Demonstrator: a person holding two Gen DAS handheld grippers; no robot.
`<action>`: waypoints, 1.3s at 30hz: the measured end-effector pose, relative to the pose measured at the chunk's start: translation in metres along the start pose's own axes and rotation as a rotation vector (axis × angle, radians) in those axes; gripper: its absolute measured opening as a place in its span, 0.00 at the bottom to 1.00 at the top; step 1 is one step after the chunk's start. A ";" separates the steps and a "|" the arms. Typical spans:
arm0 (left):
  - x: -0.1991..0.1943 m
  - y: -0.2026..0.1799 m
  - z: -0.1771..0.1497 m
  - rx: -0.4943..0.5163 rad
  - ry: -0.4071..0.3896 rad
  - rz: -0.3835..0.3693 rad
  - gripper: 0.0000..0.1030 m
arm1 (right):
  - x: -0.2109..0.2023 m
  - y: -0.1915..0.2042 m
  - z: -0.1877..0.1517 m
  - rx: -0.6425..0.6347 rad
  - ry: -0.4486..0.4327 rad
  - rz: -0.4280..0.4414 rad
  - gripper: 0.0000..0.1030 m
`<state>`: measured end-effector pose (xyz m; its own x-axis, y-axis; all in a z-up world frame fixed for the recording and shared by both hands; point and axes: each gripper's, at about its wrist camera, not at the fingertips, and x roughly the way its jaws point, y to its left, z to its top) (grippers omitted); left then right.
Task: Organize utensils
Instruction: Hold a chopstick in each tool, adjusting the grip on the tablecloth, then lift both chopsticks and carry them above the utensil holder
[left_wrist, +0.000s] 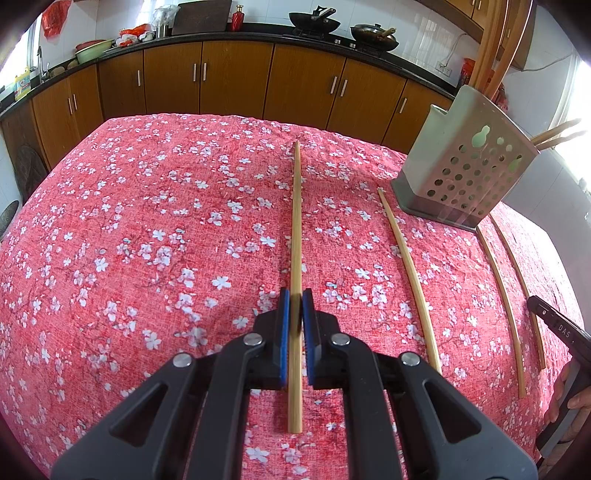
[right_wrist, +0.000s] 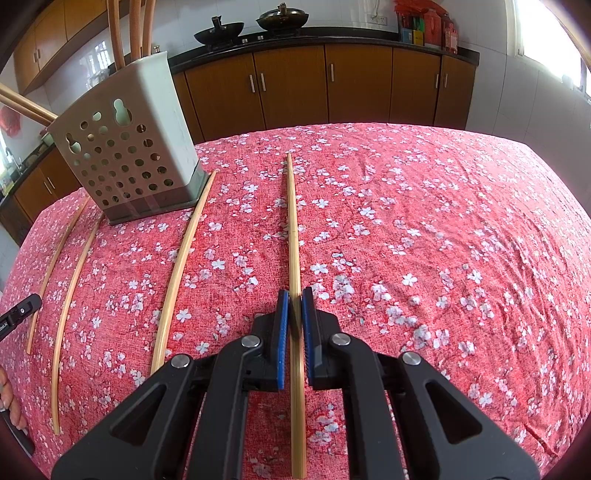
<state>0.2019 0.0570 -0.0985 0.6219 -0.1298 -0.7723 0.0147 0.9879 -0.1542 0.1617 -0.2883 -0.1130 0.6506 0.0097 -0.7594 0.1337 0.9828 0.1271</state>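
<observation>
A perforated grey-green utensil holder (left_wrist: 469, 162) is stood on a table covered by a red floral cloth (left_wrist: 147, 221), and every place is given from it. Wooden utensils (right_wrist: 129, 26) are held upright inside it. In the left wrist view, the left gripper (left_wrist: 295, 306) is seen clamped narrowly on a chopstick (left_wrist: 296, 221) lying well to the left of the holder, its blue pads (left_wrist: 283, 325) pressed against the stick. Between that stick and the holder a second chopstick (left_wrist: 410, 273) is laid, its far end near the holder's base. In the right wrist view, the right gripper (right_wrist: 294, 306) is closed tight on another chopstick (right_wrist: 292, 221) to the right of the holder. Wooden cabinets (right_wrist: 295, 85) are seen behind the table.
</observation>
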 end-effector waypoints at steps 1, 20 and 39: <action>0.000 0.000 0.000 0.001 0.000 0.002 0.09 | 0.000 0.000 0.000 0.001 0.000 0.001 0.09; -0.015 -0.024 -0.002 0.080 -0.021 0.059 0.08 | -0.032 -0.003 -0.001 0.023 -0.069 0.033 0.07; -0.125 -0.044 0.058 0.092 -0.320 -0.057 0.07 | -0.118 -0.002 0.038 0.036 -0.337 0.089 0.07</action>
<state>0.1685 0.0349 0.0407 0.8320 -0.1662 -0.5293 0.1180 0.9853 -0.1239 0.1130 -0.2987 0.0009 0.8702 0.0274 -0.4920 0.0883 0.9736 0.2103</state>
